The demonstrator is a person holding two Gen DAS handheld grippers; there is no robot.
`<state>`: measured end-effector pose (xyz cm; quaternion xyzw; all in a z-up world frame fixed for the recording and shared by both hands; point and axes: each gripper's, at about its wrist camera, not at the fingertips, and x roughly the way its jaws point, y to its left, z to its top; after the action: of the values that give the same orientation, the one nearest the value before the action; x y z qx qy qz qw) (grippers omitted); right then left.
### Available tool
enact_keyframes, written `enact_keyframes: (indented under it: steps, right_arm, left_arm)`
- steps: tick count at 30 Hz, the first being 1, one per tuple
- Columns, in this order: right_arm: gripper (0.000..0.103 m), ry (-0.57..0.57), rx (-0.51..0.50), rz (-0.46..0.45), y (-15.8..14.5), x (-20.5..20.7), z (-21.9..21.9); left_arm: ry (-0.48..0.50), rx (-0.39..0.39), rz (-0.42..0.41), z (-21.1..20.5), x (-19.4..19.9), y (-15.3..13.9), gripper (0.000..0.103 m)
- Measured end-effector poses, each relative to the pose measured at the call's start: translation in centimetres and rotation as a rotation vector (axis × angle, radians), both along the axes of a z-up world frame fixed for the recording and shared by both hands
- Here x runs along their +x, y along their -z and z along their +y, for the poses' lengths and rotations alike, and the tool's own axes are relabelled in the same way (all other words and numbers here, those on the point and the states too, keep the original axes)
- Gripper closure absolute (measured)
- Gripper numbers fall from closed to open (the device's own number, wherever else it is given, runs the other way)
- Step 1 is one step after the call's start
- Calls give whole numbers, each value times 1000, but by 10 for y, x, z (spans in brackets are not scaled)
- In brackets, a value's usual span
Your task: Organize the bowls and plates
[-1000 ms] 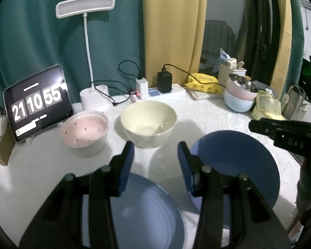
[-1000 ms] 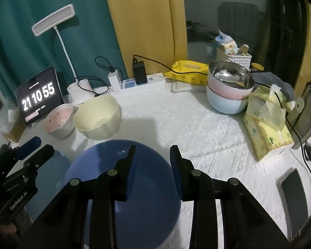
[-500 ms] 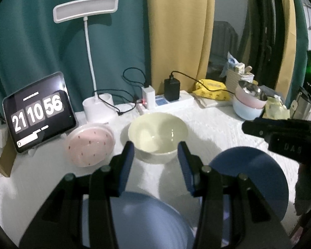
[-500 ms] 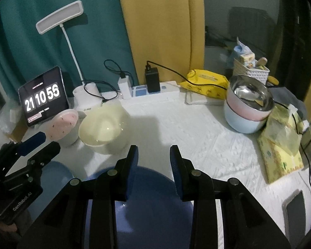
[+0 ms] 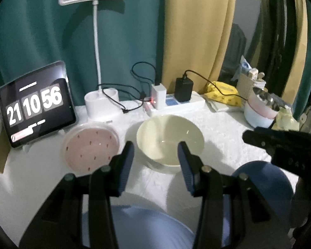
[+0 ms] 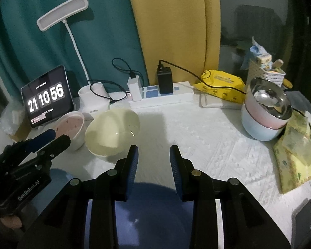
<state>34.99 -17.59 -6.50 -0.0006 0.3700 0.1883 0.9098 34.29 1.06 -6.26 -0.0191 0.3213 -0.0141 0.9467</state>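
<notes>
A cream bowl (image 5: 169, 139) stands mid-table, with a pink dotted bowl (image 5: 90, 146) to its left; both also show in the right wrist view, cream bowl (image 6: 112, 132) and pink bowl (image 6: 71, 128). A light blue plate (image 5: 147, 228) lies under my left gripper (image 5: 155, 149), which is open and empty, raised in front of the cream bowl. A dark blue plate (image 6: 153, 213) lies under my right gripper (image 6: 153, 152), also open and empty; this plate shows at the right of the left wrist view (image 5: 265, 186).
A clock tablet (image 5: 36, 103), a white desk lamp (image 5: 97, 47) and a power strip (image 5: 176, 103) with chargers line the back. Stacked bowls with a steel one on top (image 6: 266, 114), a yellow packet (image 6: 221, 85) and tissue packs (image 6: 296, 151) sit at the right.
Both grippers have drawn back and tilted up from the plates, so the bowls sit nearer the fingertips in view. Both stay open. The clock went from 55 to 56.
</notes>
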Motion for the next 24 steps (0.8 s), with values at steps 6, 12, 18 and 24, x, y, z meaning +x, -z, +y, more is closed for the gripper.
enact_keyframes:
  steps: [6, 12, 18, 24]
  right_arm:
    - [70, -9, -29, 19, 8, 22, 10]
    - [70, -19, -31, 77, 25, 40, 25]
    - [70, 3, -15, 157, 41, 57, 32]
    - [70, -7, -16, 178, 48, 64, 43]
  left_arm:
    - [5, -12, 51, 4, 18, 13, 58]
    - [11, -60, 112, 9, 31, 29, 58]
    - [-24, -84, 174, 18, 46, 42, 58]
    - [-28, -87, 211, 20, 54, 50, 58]
